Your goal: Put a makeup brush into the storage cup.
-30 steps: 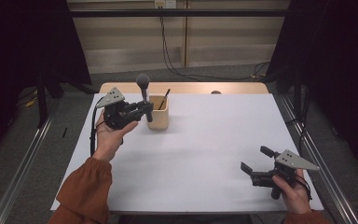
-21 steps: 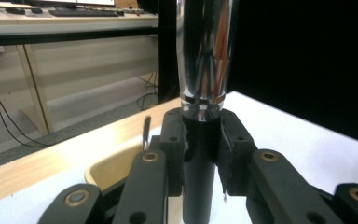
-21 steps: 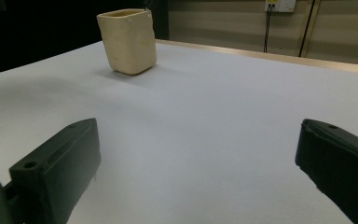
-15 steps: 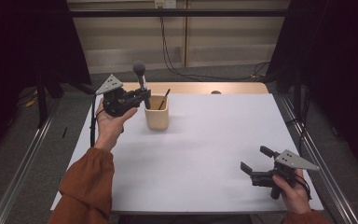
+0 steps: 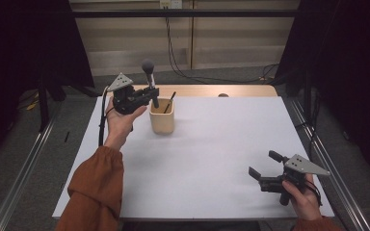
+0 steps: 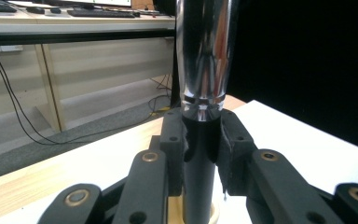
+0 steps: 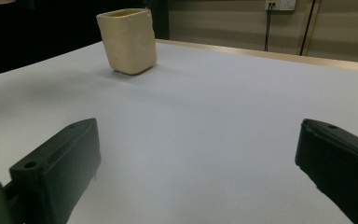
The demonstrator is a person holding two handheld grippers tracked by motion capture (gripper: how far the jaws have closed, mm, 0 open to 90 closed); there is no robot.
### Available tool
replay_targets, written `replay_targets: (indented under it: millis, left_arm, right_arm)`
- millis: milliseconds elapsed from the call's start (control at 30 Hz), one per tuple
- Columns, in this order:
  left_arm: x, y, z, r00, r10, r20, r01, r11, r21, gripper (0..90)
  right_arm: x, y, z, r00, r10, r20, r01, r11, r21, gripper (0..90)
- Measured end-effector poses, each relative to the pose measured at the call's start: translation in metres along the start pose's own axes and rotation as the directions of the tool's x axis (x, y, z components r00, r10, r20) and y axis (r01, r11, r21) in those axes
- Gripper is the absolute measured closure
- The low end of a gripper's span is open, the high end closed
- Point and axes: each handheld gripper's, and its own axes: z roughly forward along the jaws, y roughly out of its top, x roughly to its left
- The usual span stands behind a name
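White table [image 5: 212, 163] — brush [image 5: 150, 82]: grey head, chrome ferrule, black handle.

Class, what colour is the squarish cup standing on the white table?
The squarish cup is a pale cream-beige, plain and unpatterned; it shows best in the right gripper view.

brush handle [image 6: 200, 154]: matt black, glossy chrome ferrule | cup [image 5: 162, 117]: matt cream | table [image 5: 212, 159]: smooth matt white

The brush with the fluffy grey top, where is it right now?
In the high view, the brush stands upright at the far left, clamped in the left tool, just above the cream cup.
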Motion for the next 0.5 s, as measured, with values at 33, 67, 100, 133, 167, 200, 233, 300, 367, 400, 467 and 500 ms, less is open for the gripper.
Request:
replay_targets:
  millis: [33,67,100,133,167,200,233,300,367,400,467,500]
  left_arm:
    - [0.000,-0.001,0.001,1.0000,0.004,-0.005,-0.004,1.0000,0.003,74.7]
    - [0.001,-0.002,0.002,1.0000,0.004,-0.008,-0.004,1.0000,0.003,74.8]
    - [0.002,-0.003,0.004,1.0000,0.006,-0.002,-0.006,1.0000,0.004,74.8]
    - [0.003,-0.004,0.005,1.0000,0.007,-0.001,-0.007,1.0000,0.007,74.8]
    - [0.003,-0.005,0.006,0.9999,0.014,-0.006,-0.014,0.9998,0.011,74.7]
    - [0.004,-0.006,0.008,0.9999,0.009,-0.006,-0.009,0.9999,0.010,74.8]
    - [0.004,-0.007,0.009,1.0000,0.006,-0.004,-0.006,0.9999,0.008,74.8]
    - [0.004,-0.009,0.012,0.9999,0.011,-0.006,-0.011,0.9998,0.017,74.7]
    - [0.004,-0.010,0.014,0.9999,0.015,-0.005,-0.014,0.9997,0.021,74.7]
    - [0.004,-0.011,0.016,0.9999,0.016,0.001,-0.016,0.9995,0.026,74.8]
    - [0.005,-0.013,0.018,0.9996,0.028,-0.007,-0.027,0.9992,0.031,74.8]
    - [0.006,-0.014,0.019,0.9997,0.024,-0.007,-0.024,0.9992,0.033,74.7]
  right_arm:
    - [0.000,0.000,0.000,1.0000,0.004,0.001,-0.004,1.0000,-0.001,0.0]
    - [0.000,0.000,0.000,1.0000,0.001,-0.001,-0.001,1.0000,-0.001,0.0]
    - [0.000,0.000,0.000,1.0000,0.000,-0.001,0.000,1.0000,-0.002,0.0]
    - [0.000,0.000,0.000,1.0000,0.000,-0.001,0.000,1.0000,-0.002,0.0]
    - [0.000,0.000,0.000,1.0000,0.001,-0.001,-0.001,1.0000,-0.001,0.0]
    - [0.000,0.000,0.000,1.0000,0.003,-0.001,-0.003,1.0000,-0.001,0.0]
    - [0.000,0.000,0.000,1.0000,0.003,-0.001,-0.003,1.0000,0.001,0.0]
    - [0.000,0.000,0.000,1.0000,0.003,-0.001,-0.003,1.0000,0.001,0.0]
    - [0.000,0.000,0.000,1.0000,0.004,-0.005,-0.004,1.0000,0.001,0.0]
    - [0.000,-0.001,0.000,1.0000,0.004,-0.005,-0.004,1.0000,0.003,0.0]
    - [0.000,-0.001,0.000,1.0000,0.006,-0.007,-0.006,1.0000,0.006,0.0]
    - [0.000,-0.001,0.000,0.9999,0.007,-0.008,-0.007,1.0000,0.005,0.0]
